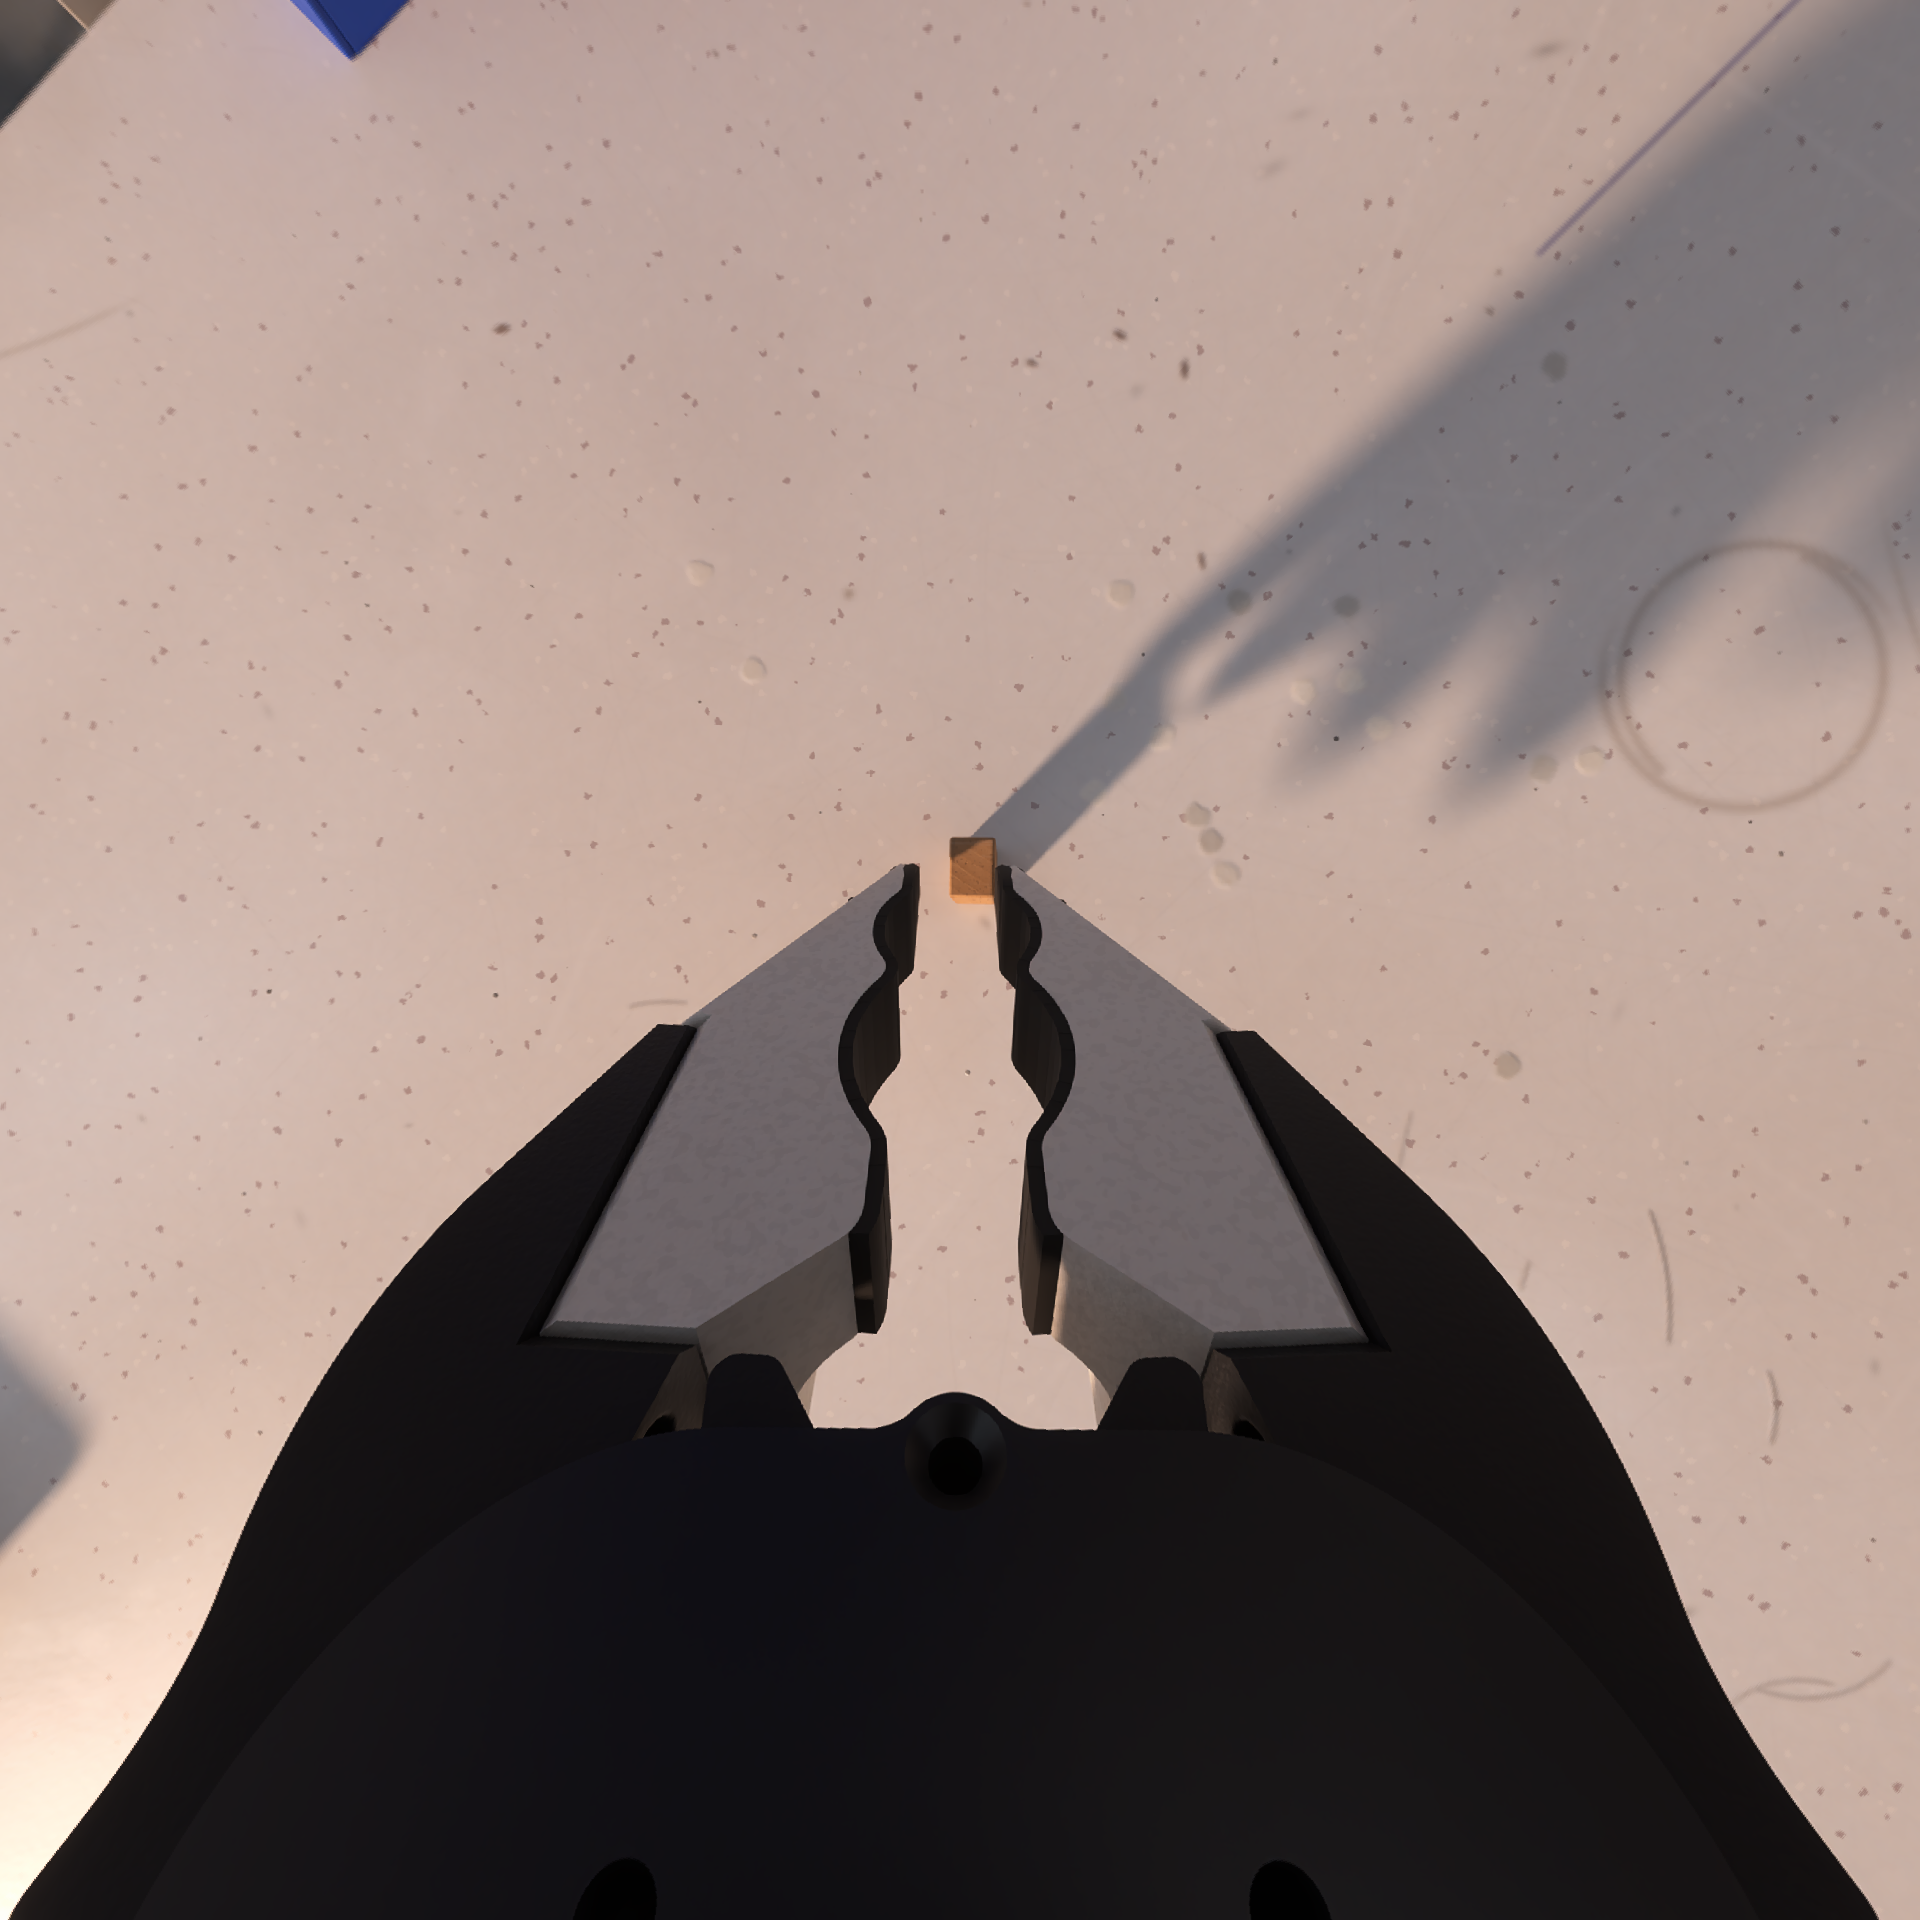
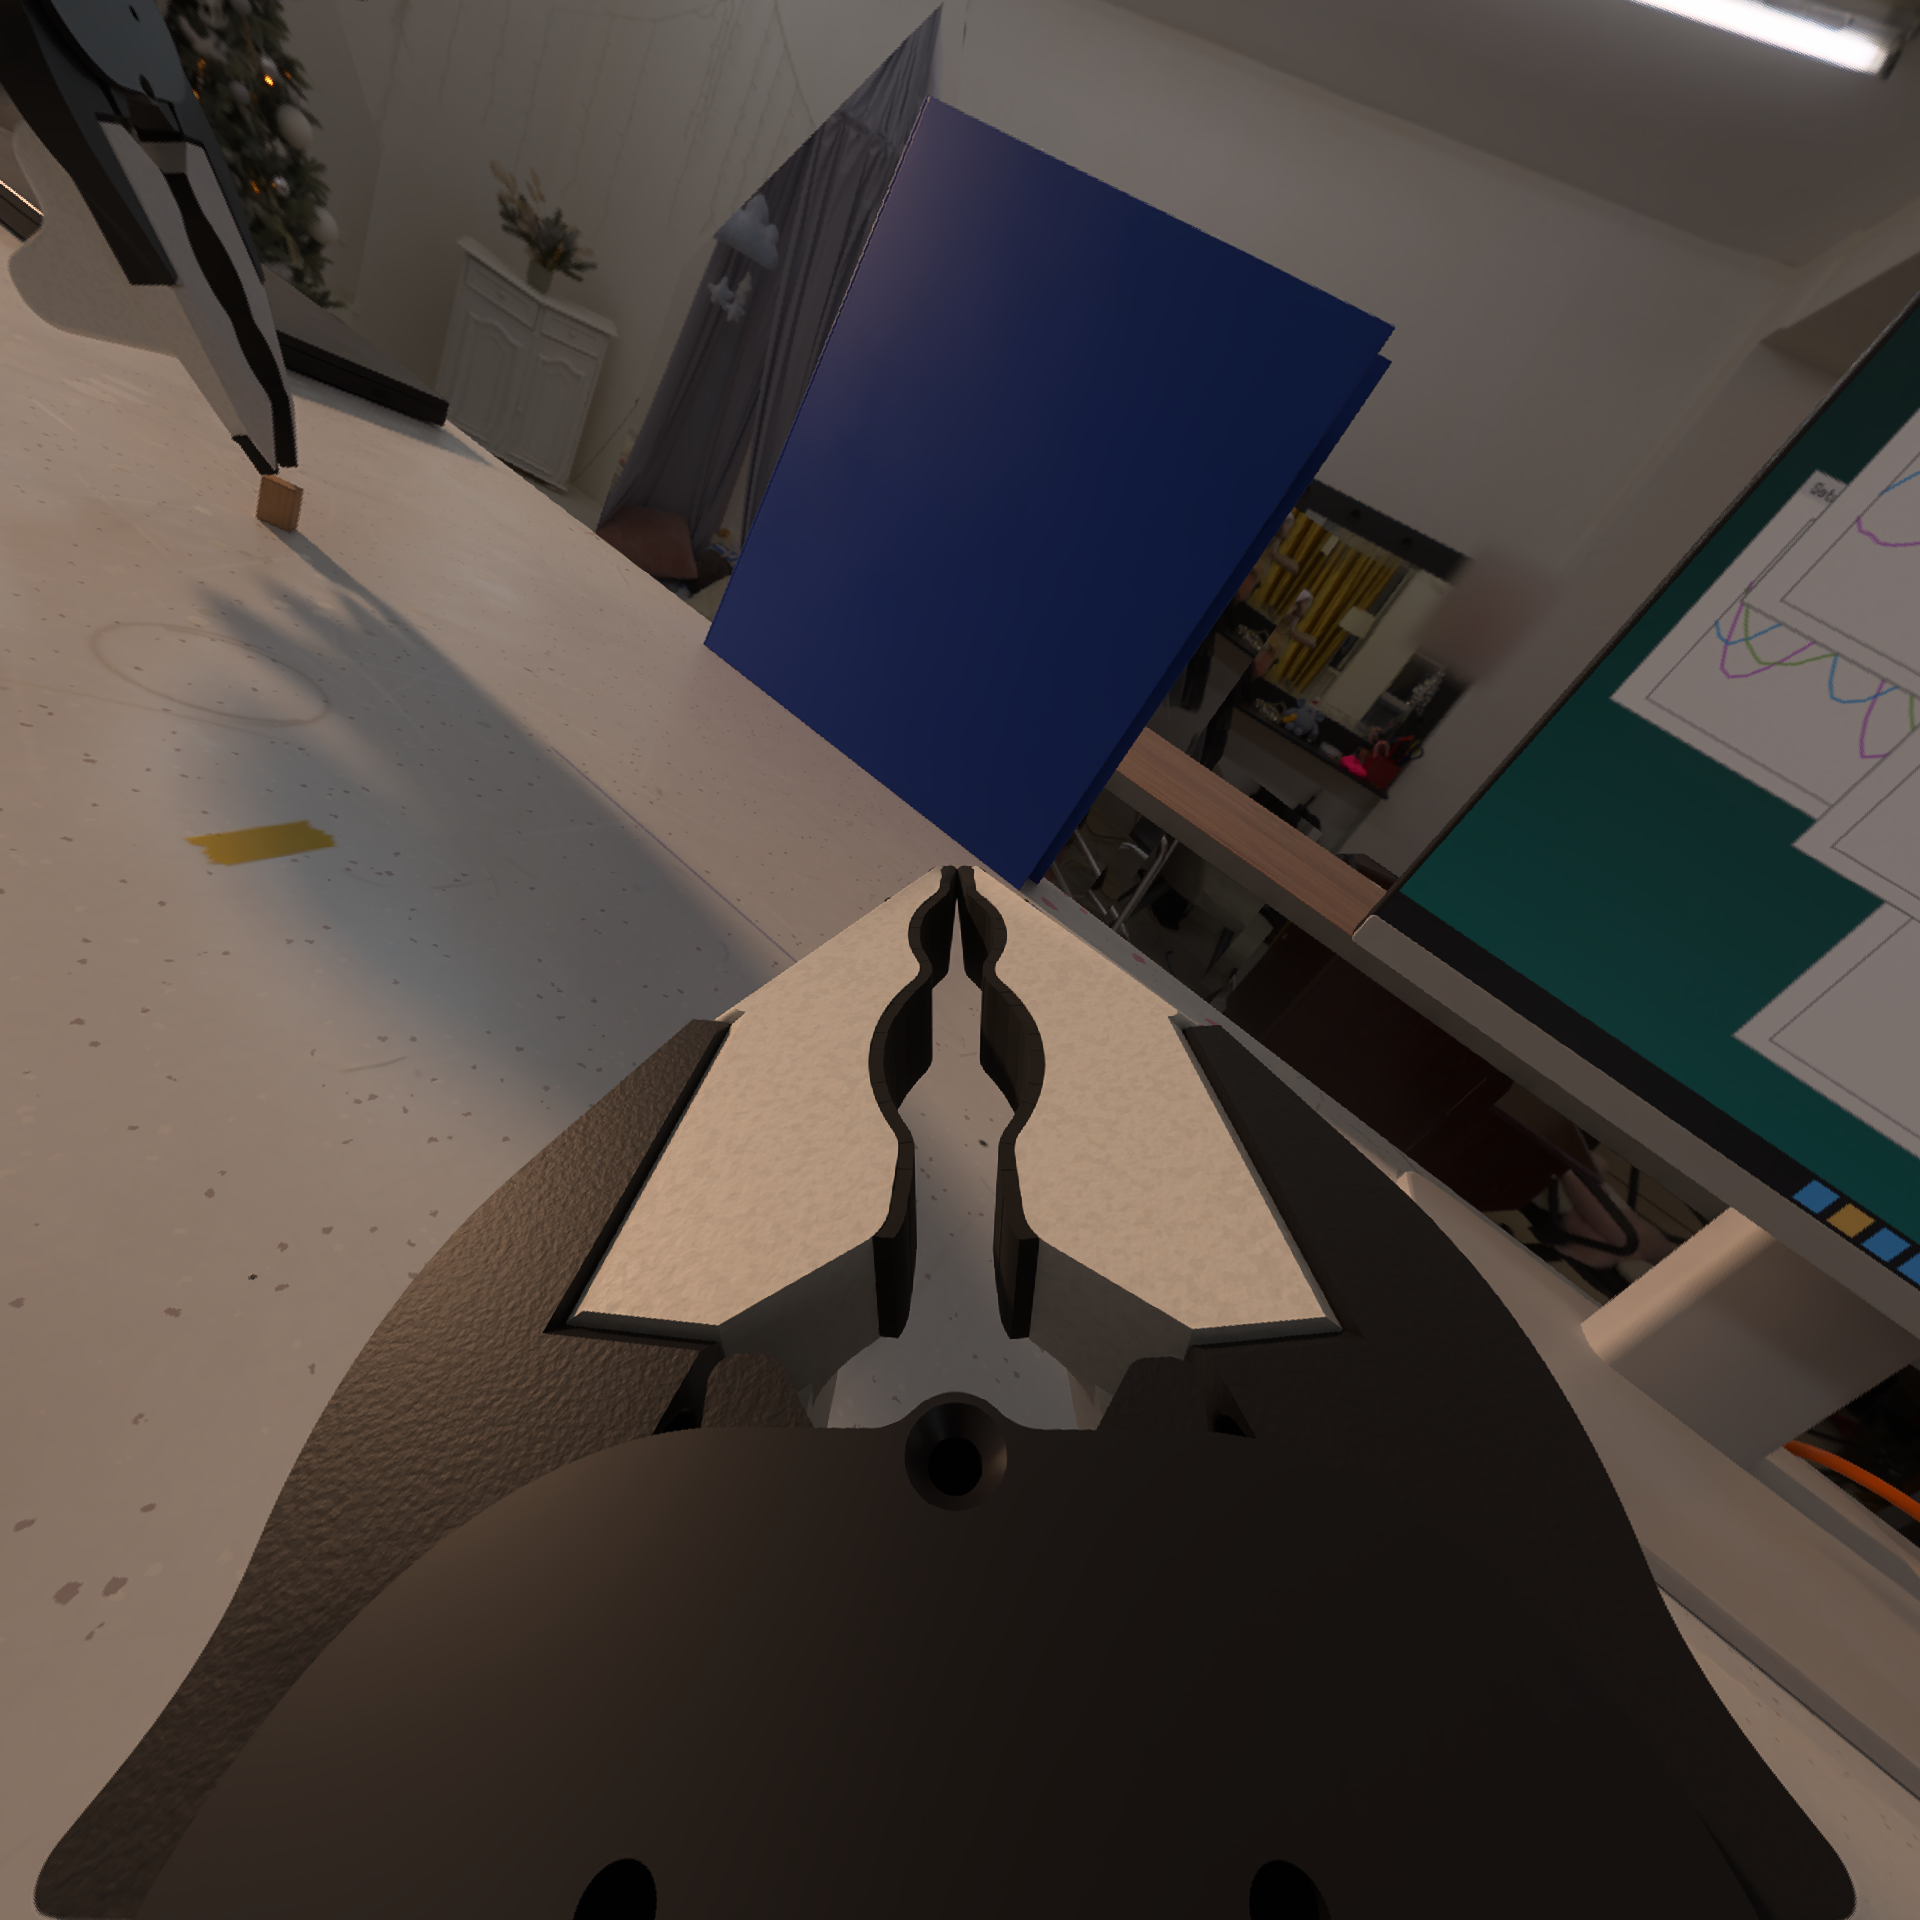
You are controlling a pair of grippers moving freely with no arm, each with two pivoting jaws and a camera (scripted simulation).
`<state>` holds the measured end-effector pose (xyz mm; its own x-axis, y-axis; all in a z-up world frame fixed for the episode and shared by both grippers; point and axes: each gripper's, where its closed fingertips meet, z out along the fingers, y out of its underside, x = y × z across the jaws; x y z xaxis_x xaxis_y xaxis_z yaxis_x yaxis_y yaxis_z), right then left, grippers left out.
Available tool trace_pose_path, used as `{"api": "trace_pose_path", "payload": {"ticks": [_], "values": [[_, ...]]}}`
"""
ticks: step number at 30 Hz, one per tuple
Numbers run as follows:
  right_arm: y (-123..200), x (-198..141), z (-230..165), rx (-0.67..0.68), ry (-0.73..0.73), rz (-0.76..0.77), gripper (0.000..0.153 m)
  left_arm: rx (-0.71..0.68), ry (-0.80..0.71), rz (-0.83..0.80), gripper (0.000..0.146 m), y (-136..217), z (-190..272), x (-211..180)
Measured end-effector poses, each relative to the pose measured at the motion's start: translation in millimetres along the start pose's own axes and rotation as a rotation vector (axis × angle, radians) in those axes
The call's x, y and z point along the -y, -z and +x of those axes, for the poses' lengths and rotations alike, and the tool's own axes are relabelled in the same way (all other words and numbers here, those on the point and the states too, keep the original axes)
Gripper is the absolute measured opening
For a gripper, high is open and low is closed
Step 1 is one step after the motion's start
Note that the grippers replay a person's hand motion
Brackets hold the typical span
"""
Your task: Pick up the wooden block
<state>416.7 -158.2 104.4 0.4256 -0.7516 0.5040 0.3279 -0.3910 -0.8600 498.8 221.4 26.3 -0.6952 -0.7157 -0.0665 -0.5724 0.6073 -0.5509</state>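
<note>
A small wooden block (image 1: 972,871) sits on the speckled white table (image 1: 520,520). My left gripper (image 1: 958,881) points down at it from above, open, with its fingertips just above the block and to either side; the block sits nearer the right finger. In the right wrist view the block (image 2: 278,503) stands on the table at the far left, with the left gripper (image 2: 265,452) hanging right over it, tips apart from its top. My right gripper (image 2: 957,879) is shut and empty, far from the block.
A large blue box (image 2: 1039,488) stands on the table ahead of my right gripper; its corner shows in the left wrist view (image 1: 348,21). A monitor (image 2: 1714,831) stands at the right. A yellow tape strip (image 2: 262,842) lies on the table.
</note>
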Motion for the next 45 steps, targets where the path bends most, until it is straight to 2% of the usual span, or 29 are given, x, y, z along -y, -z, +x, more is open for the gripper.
{"api": "trace_pose_path", "payload": {"ticks": [11, 14, 19, 24, 28, 31, 37, 40, 45], "values": [[0, 0, -2, 0.009, 0.004, -0.002, 0.0, -0.025, 0.014, -0.055, 0.016, -14, 1, -5], [0, 0, -2, 0.011, 0.004, -0.002, 0.0, -0.04, 0.018, -0.062, 0.009, -15, 3, -6], [0, 0, -2, 0.012, 0.004, -0.001, 0.0, -0.009, -0.014, -0.044, 0.009, -12, 10, -2], [0, 0, -2, 0.013, 0.006, -0.001, 0.0, -0.042, -0.06, 0.129, 0.008, 9, 67, 26], [-1, 0, -3, 0.015, 0.008, -0.002, 0.0, -0.068, -0.15, 0.197, 0.008, 17, 133, 38], [0, 0, -3, 0.014, 0.008, -0.002, 0.0, -0.078, -0.154, 0.262, 0.009, 21, 163, 47], [-1, 0, -2, 0.009, 0.006, -0.001, 0.0, -0.033, -0.069, 0.371, 0.009, 28, 166, 62], [-2, 0, -3, 0.012, 0.01, -0.002, 0.0, -0.057, -0.038, 0.391, 0.009, 27, 167, 61], [-2, 0, -4, 0.013, 0.02, -0.001, 0.0, -0.032, -0.073, 0.389, 0.009, 25, 172, 61]]}}
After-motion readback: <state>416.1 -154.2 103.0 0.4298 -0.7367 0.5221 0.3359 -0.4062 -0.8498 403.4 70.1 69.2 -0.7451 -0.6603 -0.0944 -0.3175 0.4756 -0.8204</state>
